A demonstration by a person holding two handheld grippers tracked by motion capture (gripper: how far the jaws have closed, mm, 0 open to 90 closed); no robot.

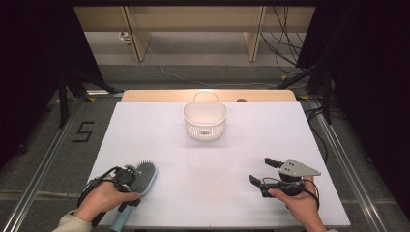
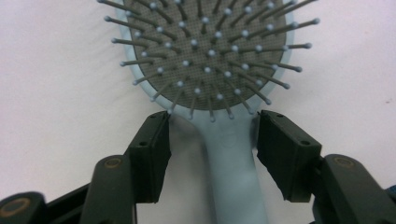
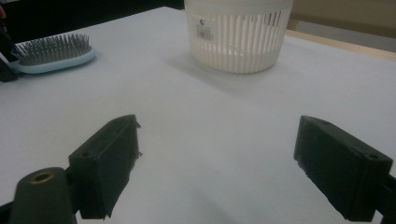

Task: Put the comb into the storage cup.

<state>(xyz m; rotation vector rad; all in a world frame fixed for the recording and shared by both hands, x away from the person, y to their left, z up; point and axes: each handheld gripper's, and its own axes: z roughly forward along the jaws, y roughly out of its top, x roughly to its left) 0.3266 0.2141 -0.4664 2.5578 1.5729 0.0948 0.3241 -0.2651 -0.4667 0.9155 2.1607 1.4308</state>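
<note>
A light blue paddle hairbrush (image 1: pixel 143 175) lies bristles up at the table's near left corner, its handle pointing toward the person. My left gripper (image 1: pixel 129 189) sits over its neck. In the left gripper view the two jaws stand on either side of the handle just below the brush head (image 2: pixel 205 46), and a gap shows between each pad and the handle, so the left gripper (image 2: pixel 212 135) is open around it. My right gripper (image 1: pixel 259 170) rests low at the near right, open, with nothing between its fingers. From the right gripper (image 3: pixel 217 135) the hairbrush (image 3: pixel 51 53) lies far off to the left.
A white slotted basket (image 1: pixel 205 128) with a handle stands at the middle back of the white table (image 1: pixel 217 159); in the right gripper view the basket (image 3: pixel 238 42) is ahead. Dark stands and cables flank the table on the floor.
</note>
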